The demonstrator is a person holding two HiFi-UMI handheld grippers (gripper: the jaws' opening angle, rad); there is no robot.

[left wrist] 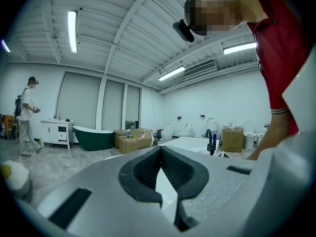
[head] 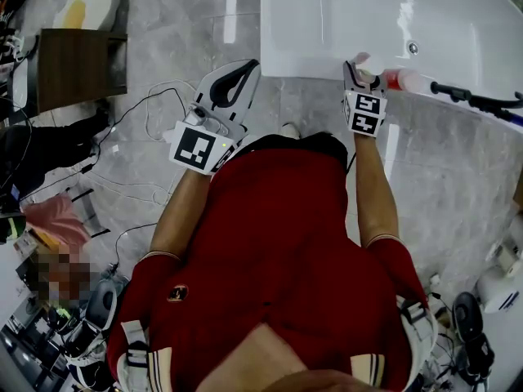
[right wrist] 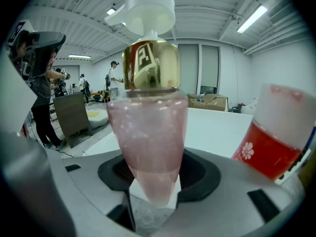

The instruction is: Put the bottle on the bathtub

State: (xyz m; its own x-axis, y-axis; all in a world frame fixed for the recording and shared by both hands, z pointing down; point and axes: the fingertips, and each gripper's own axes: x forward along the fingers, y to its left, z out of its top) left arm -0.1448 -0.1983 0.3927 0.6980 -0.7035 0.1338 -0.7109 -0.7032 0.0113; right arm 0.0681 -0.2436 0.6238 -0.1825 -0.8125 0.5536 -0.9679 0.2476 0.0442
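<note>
A pink pump bottle (right wrist: 148, 132) with a gold collar and white pump head stands upright between the jaws of my right gripper (right wrist: 150, 184), which is shut on its lower body. In the head view that gripper (head: 360, 75) holds the bottle (head: 365, 62) at the near rim of the white bathtub (head: 327, 23). I cannot tell whether its base touches the rim. My left gripper (head: 231, 84) hangs over the floor left of the tub corner, shut and holding nothing; its pads (left wrist: 148, 174) meet at the tips.
A red bottle with a white cap (head: 402, 80) lies on the rim right beside the pink one, next to a black faucet (head: 474, 98). A dark wooden cabinet (head: 78, 65) and cables (head: 155, 109) are on the floor at left. Other people stand farther off.
</note>
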